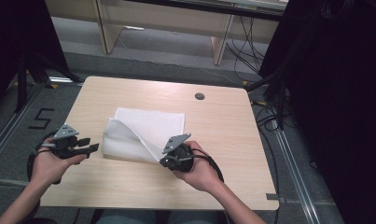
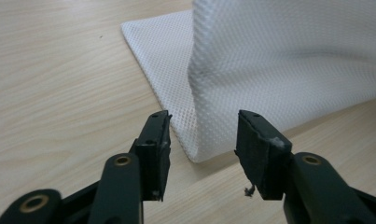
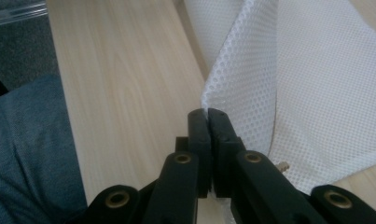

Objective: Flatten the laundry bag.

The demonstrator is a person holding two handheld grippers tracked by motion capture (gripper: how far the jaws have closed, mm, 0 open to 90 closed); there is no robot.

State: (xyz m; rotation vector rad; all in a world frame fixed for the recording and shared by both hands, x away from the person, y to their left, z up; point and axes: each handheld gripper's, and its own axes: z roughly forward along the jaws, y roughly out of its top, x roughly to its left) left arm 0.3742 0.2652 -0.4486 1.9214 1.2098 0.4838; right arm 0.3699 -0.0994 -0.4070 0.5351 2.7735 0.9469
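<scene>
- Pale wood table (image 1: 223,140) on a grey floor, with cables and black frames at the right of the high view; a white mesh cloth (image 1: 150,126) lies just left of the frame's centre.
- In the high view the right gripper (image 1: 169,160), below centre, has its jaws pressed together on the cloth's near corner and holds that corner lifted, so a flap curls over the lower layer.
- At lower left the left gripper (image 1: 90,148) has its jaws standing apart with nothing pinched; in the left gripper view the cloth's folded edge (image 2: 195,140) lies just ahead, between the pads but untouched.
- Judged from this, the step is a fold carried by the right gripper alone.
- To do it well: keep the clamp firm, carry the corner low and level toward the upper left of the cloth, and line the edges up before letting go.
- The left gripper would best stay off the cloth, or pin the lower layer if it drags.
</scene>
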